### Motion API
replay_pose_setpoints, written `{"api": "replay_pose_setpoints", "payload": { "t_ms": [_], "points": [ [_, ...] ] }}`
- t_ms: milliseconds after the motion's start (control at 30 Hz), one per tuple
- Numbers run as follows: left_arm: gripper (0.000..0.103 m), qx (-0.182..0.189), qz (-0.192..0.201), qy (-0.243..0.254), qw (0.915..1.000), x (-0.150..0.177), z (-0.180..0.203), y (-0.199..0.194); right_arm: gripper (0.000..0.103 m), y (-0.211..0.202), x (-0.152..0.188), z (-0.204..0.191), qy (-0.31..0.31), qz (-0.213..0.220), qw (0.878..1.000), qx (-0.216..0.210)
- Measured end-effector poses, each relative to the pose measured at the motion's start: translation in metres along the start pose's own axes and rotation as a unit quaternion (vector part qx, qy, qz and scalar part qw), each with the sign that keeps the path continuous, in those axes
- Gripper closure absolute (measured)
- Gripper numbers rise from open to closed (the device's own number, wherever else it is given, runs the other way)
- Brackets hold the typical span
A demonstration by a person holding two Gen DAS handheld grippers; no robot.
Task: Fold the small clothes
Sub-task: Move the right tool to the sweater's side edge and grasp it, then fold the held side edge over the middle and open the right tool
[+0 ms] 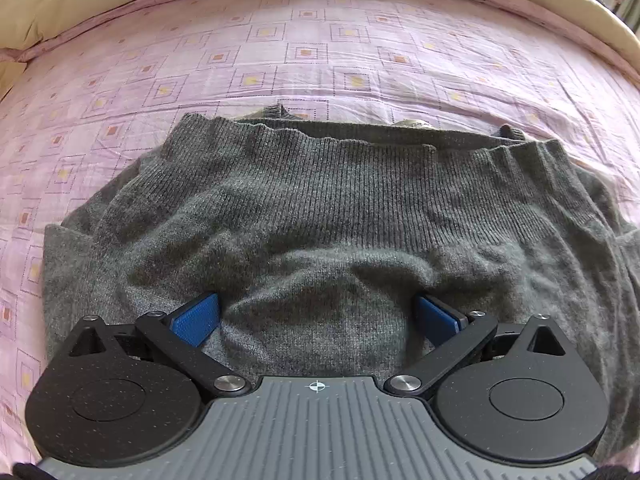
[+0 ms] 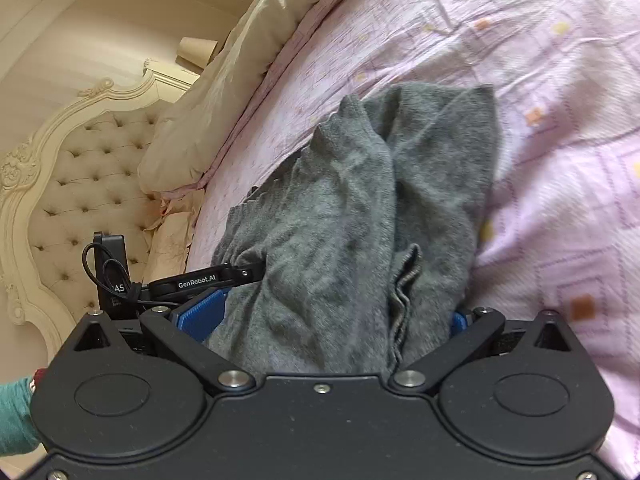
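A grey knitted sweater (image 1: 320, 200) lies on the pink patterned bedspread (image 1: 280, 52), its ribbed edge turned to the far side. My left gripper (image 1: 316, 316) is open at the sweater's near edge. Its blue pads (image 1: 196, 318) stand wide apart with a hump of knit between them. In the right wrist view the sweater (image 2: 344, 208) is bunched and folded lengthwise, with a ribbed cuff (image 2: 404, 288) hanging down. My right gripper (image 2: 332, 316) is open too, and grey fabric fills the space between its fingers. The left gripper's black arm (image 2: 208, 280) reaches under the sweater's left side.
A beige pillow (image 2: 224, 92) and a cream tufted headboard (image 2: 80, 184) stand to the left of the bed. A black device with a cable (image 2: 112, 272) sits on the left gripper. A teal sleeve (image 2: 16, 416) shows at the lower left. Bare bedspread (image 2: 560, 120) extends to the right.
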State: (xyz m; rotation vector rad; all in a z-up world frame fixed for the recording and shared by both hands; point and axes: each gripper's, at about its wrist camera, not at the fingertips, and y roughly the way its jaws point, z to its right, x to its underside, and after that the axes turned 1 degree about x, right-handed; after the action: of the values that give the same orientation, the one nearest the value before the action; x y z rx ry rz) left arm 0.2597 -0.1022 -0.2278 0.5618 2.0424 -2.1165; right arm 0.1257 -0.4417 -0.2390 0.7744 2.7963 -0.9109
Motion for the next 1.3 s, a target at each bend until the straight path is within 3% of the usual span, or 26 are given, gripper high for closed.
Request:
{"api": "replay_pose_setpoints", "payload": {
  "t_ms": [200,500,633,767,833,900,933,1033,1133,1300],
  "points": [
    [0.0,-0.006,-0.001,-0.004,1.0,-0.002,0.006,0.001,0.0,0.005,-0.004,0.001,0.042,0.024,0.999,-0.004],
    [0.001,0.002,-0.014,0.001,0.9999,-0.005,0.002,-0.012,0.005,0.008,-0.001,-0.008,0.034,0.025,0.999,0.016],
    [0.001,-0.008,0.01,0.033,0.9994,0.022,0.01,-0.035,0.011,0.007,0.0,-0.011,0.031,0.027,0.999,0.032],
    [0.001,0.009,-0.01,0.057,0.9982,0.052,0.012,-0.034,0.027,0.005,0.002,-0.014,0.043,0.035,0.997,0.062],
    [0.0,0.023,-0.013,0.055,0.9981,0.06,0.006,-0.028,0.04,0.005,0.002,-0.017,0.043,0.035,0.995,0.088],
    [0.001,0.037,-0.011,0.051,0.998,0.057,0.001,-0.029,0.063,0.008,0.001,-0.024,0.037,0.027,0.991,0.124],
    [0.001,0.045,-0.013,0.05,0.9976,0.054,-0.002,-0.031,0.068,0.01,0.0,-0.028,0.034,0.023,0.989,0.143],
    [0.001,0.075,-0.009,0.056,0.9956,0.049,-0.016,-0.041,0.071,0.013,-0.001,-0.045,0.024,0.029,0.982,0.185],
    [0.001,0.087,0.02,0.064,0.994,0.048,-0.038,-0.065,0.073,0.018,-0.003,-0.072,0.005,0.032,0.975,0.219],
    [0.001,0.098,0.051,0.057,0.9923,0.051,-0.083,-0.096,0.074,0.028,-0.008,-0.139,-0.05,0.043,0.97,0.235]
  ]
}}
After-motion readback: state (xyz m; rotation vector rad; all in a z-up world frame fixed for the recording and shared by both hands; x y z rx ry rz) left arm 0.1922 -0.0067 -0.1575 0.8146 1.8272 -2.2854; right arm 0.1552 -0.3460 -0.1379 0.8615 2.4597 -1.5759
